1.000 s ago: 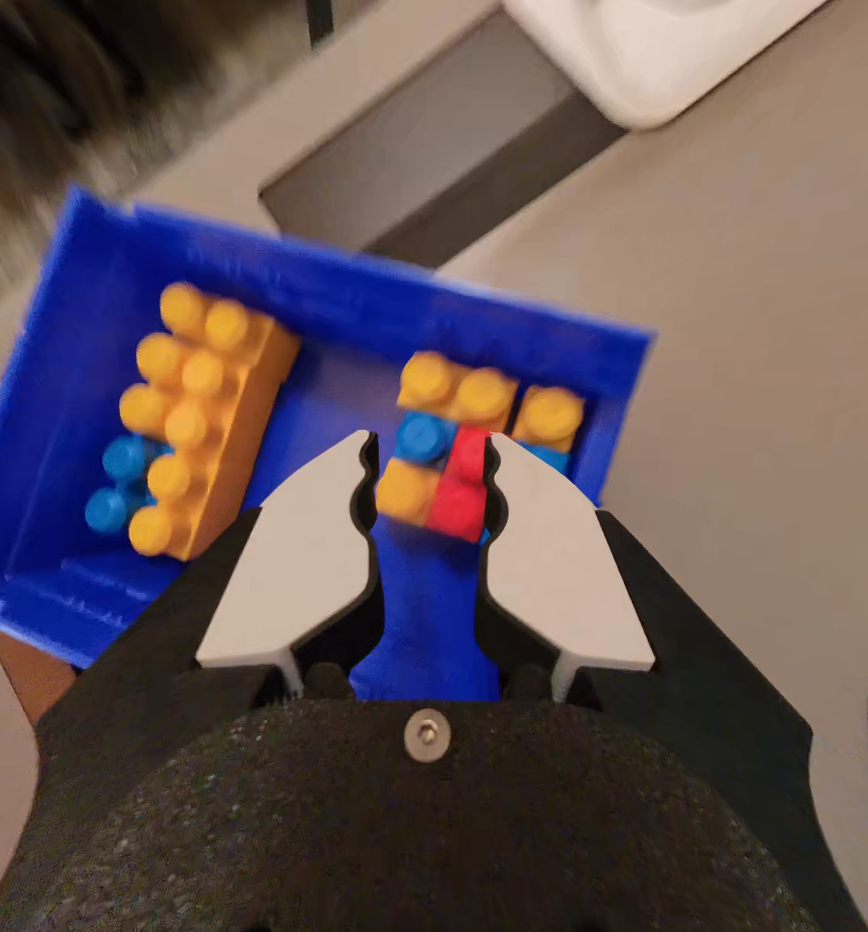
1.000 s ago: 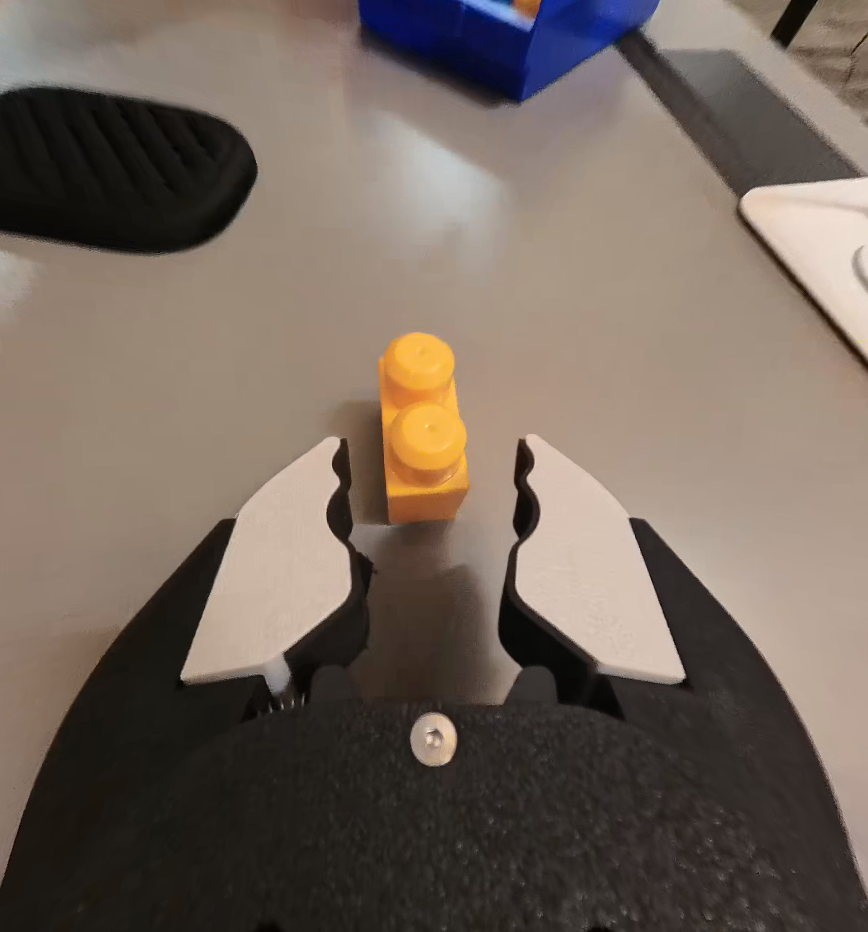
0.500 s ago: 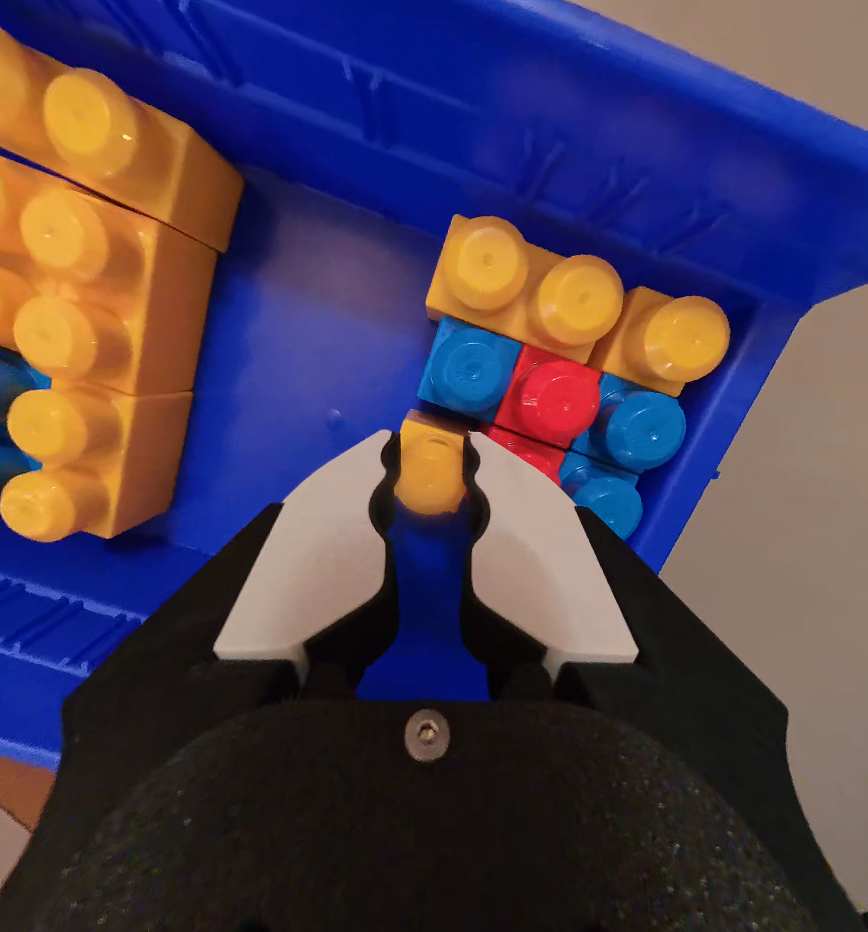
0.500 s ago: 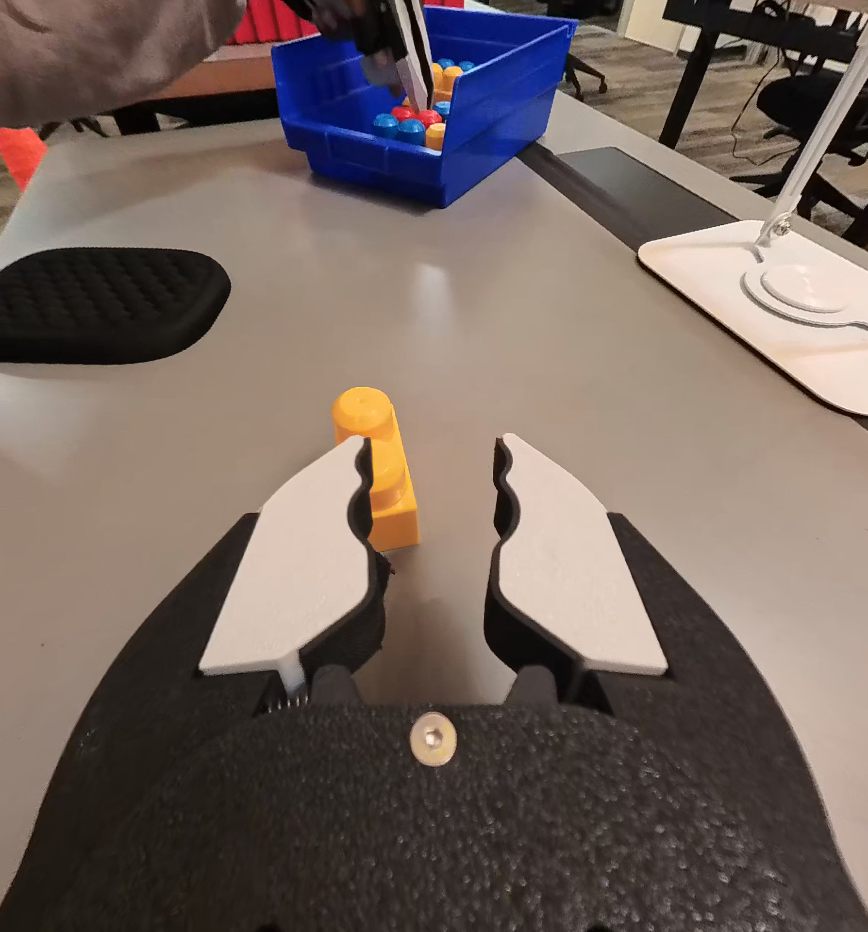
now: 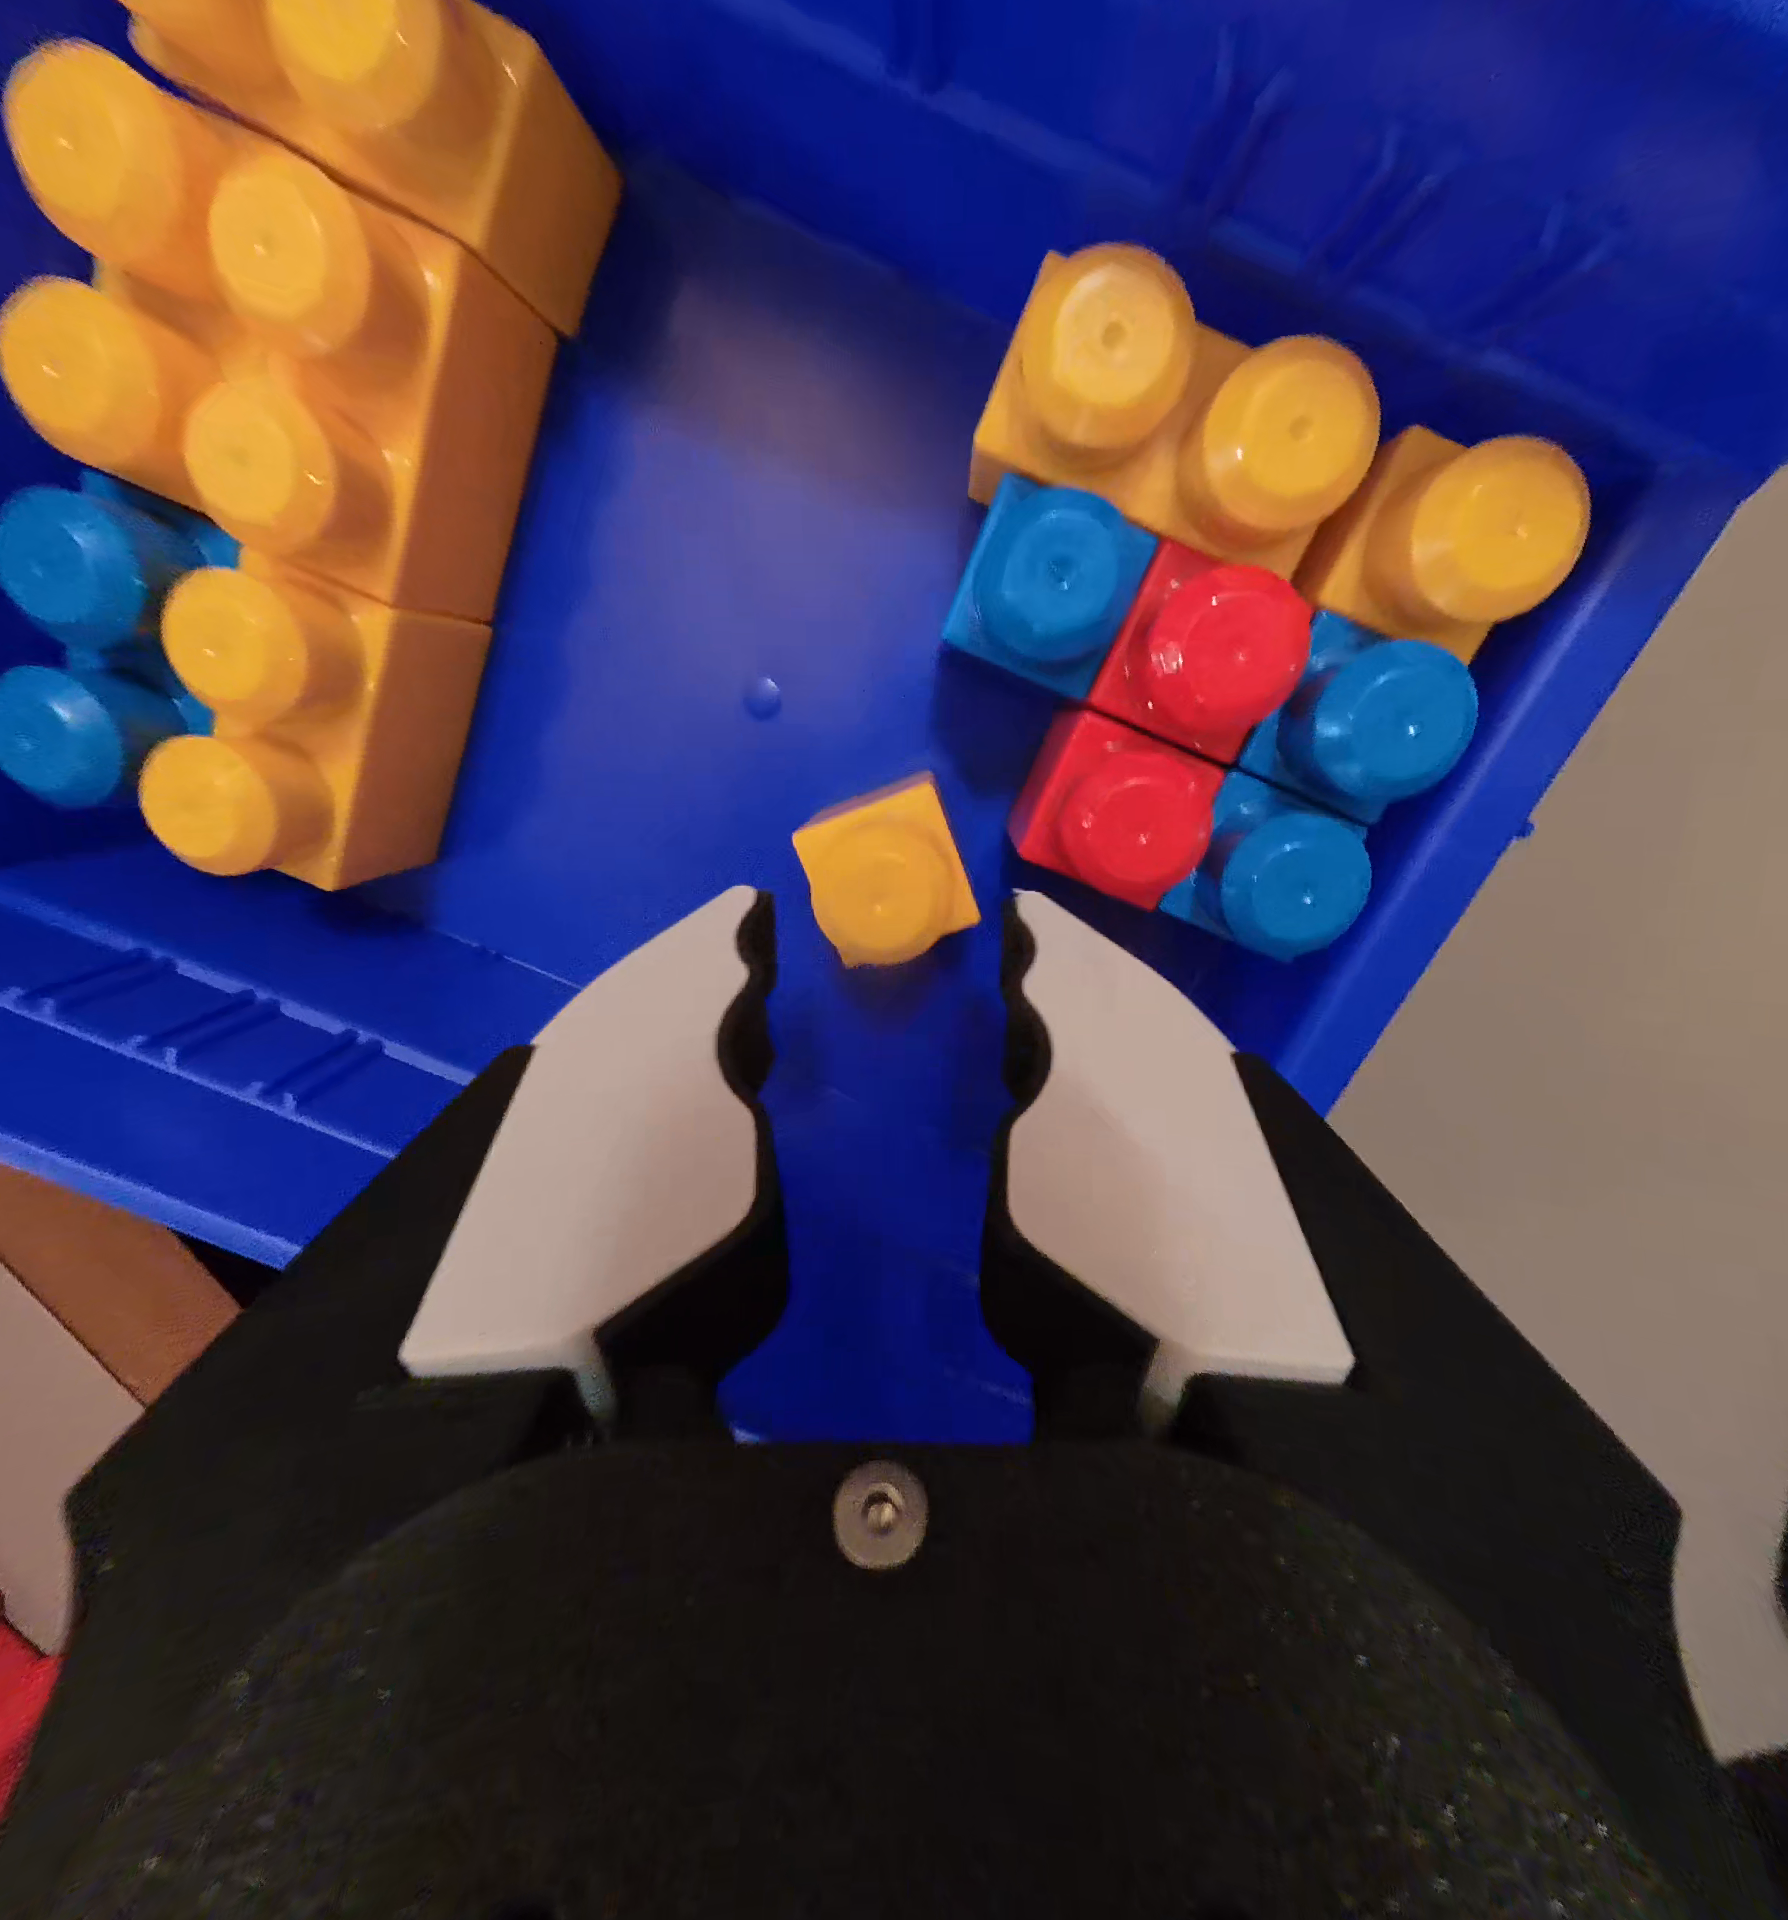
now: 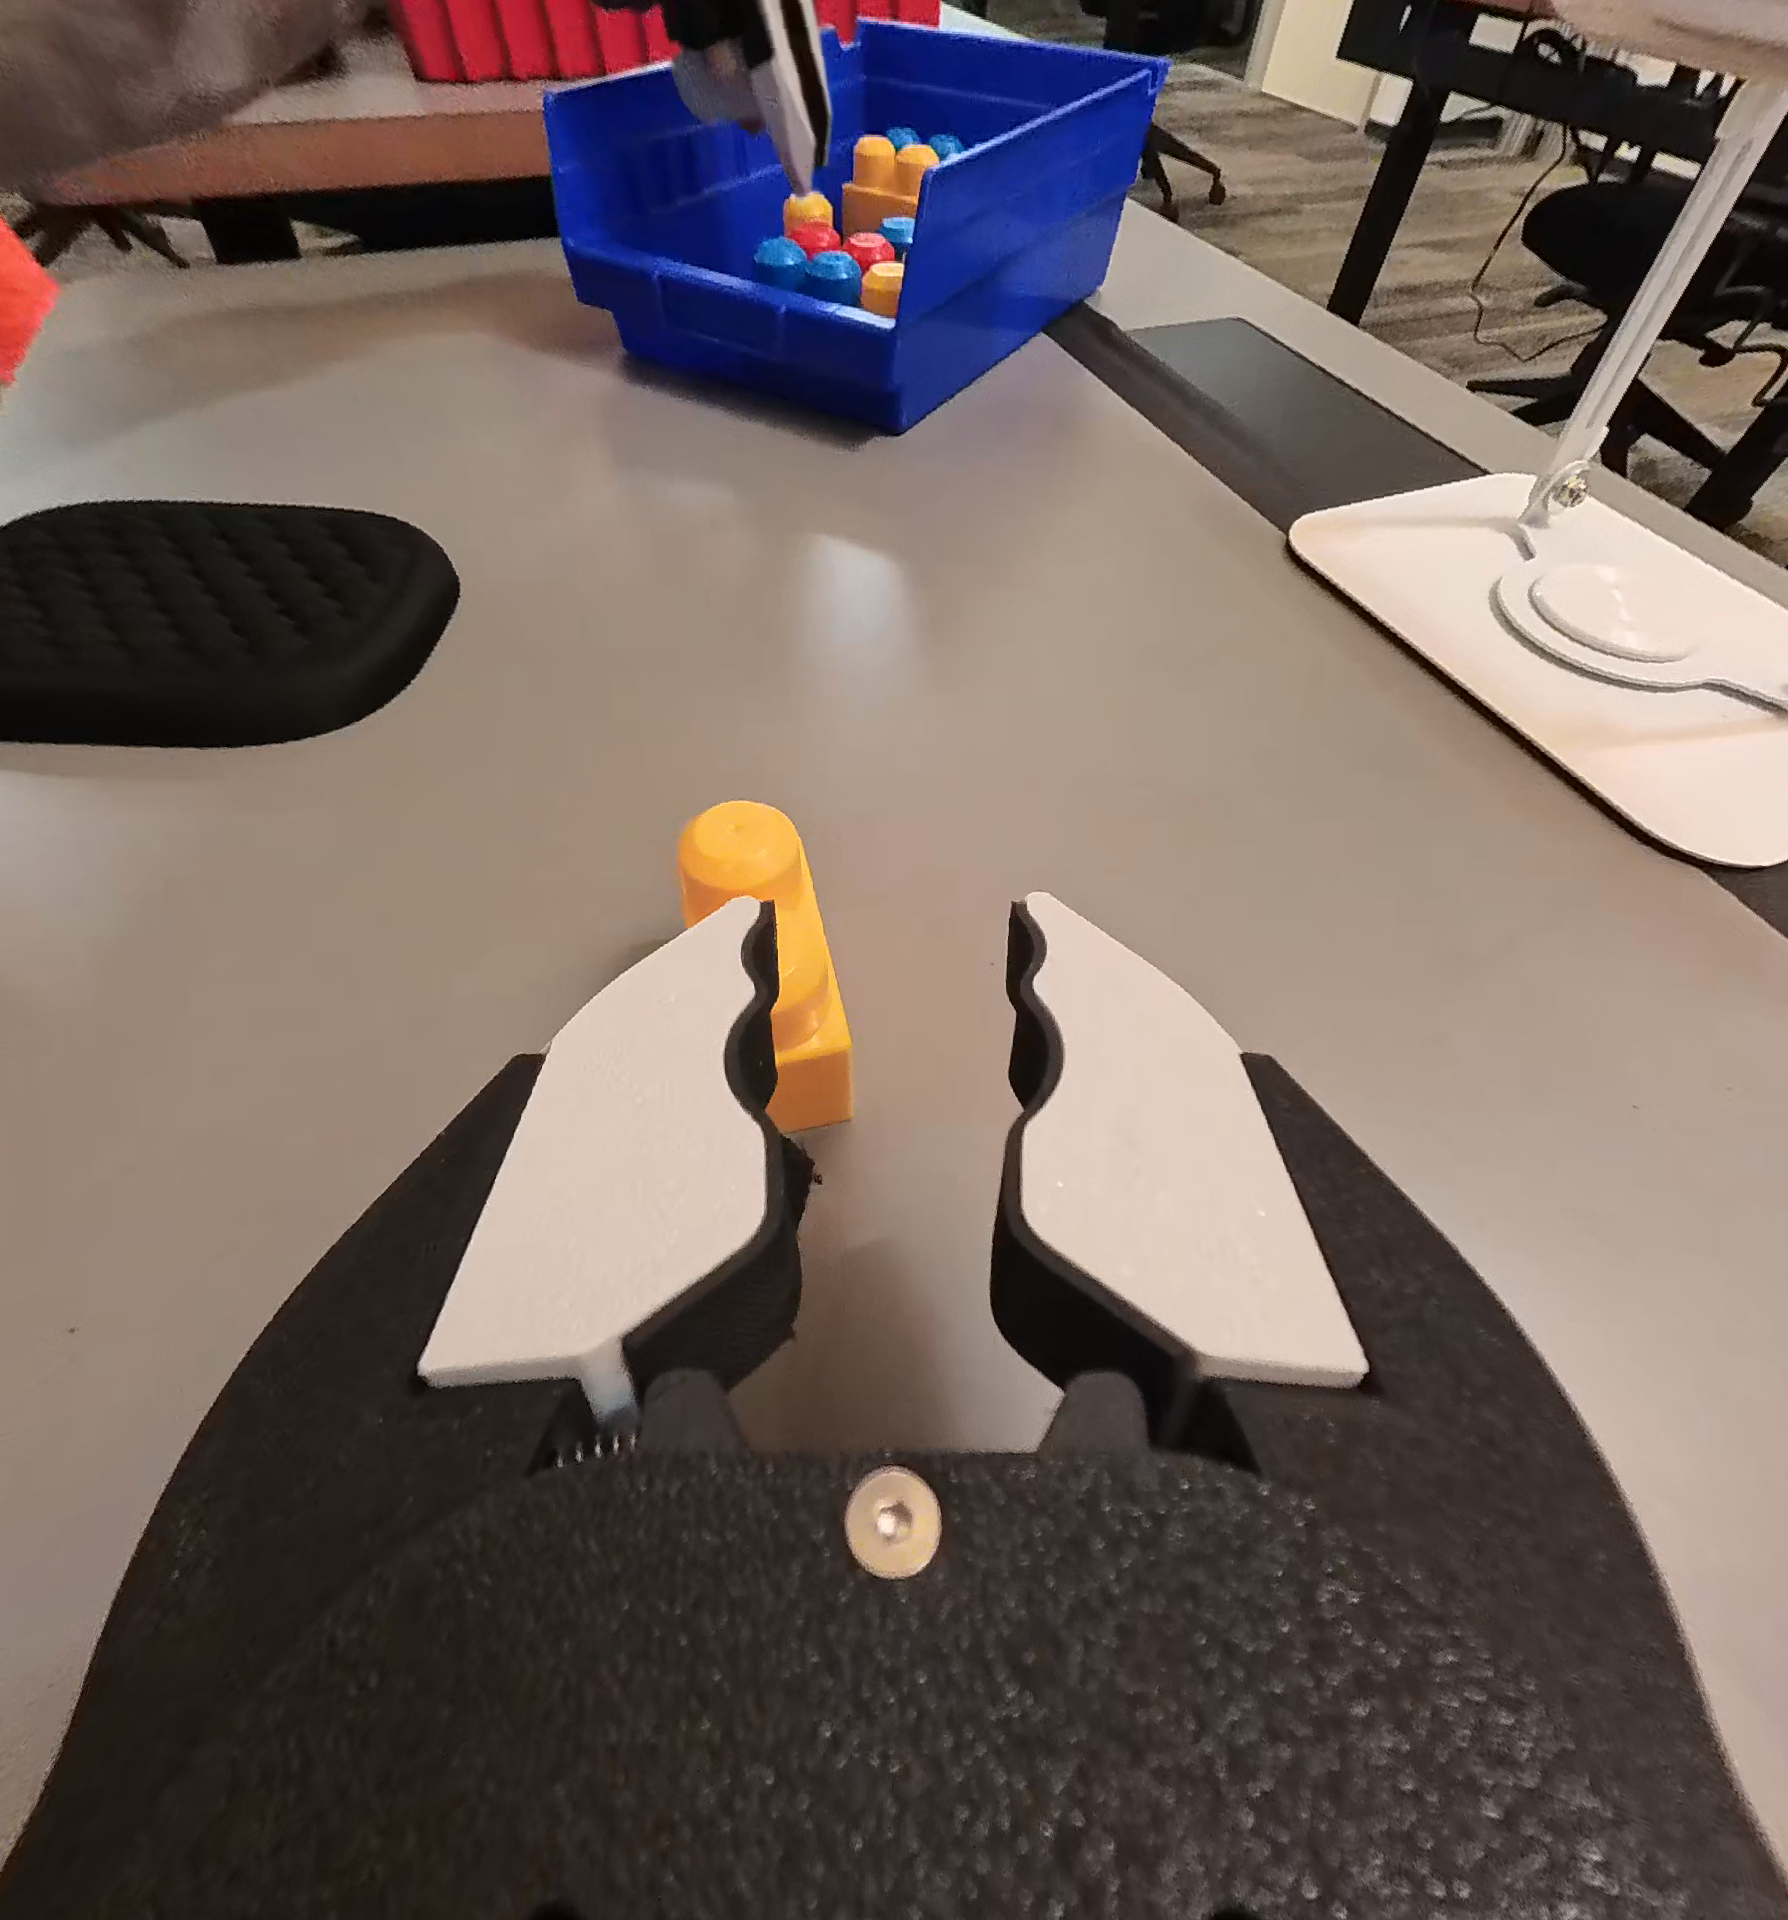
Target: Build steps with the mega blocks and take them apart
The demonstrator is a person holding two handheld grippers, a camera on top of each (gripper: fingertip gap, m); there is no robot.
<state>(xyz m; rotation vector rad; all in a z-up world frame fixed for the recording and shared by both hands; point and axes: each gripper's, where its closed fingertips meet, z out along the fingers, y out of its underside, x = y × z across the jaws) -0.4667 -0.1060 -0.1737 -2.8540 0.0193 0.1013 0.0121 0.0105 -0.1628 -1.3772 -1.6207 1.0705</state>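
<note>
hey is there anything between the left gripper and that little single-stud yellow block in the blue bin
Nothing visible. The left gripper is open, and the small yellow block sits alone on the bin floor just past its fingertips. The nearest red block is off to the side, apart from it.

a grey tabletop (image 6: 973, 644) carries a black textured pad (image 6: 163, 623) at its left side and a white lamp base (image 6: 1596, 665) at its right edge, well apart. a dark strip (image 6: 1274, 416) runs along the right side. beyond the tabletop stand dark desk legs (image 6: 1389, 187) on patterned carpet (image 6: 1285, 208).
</note>
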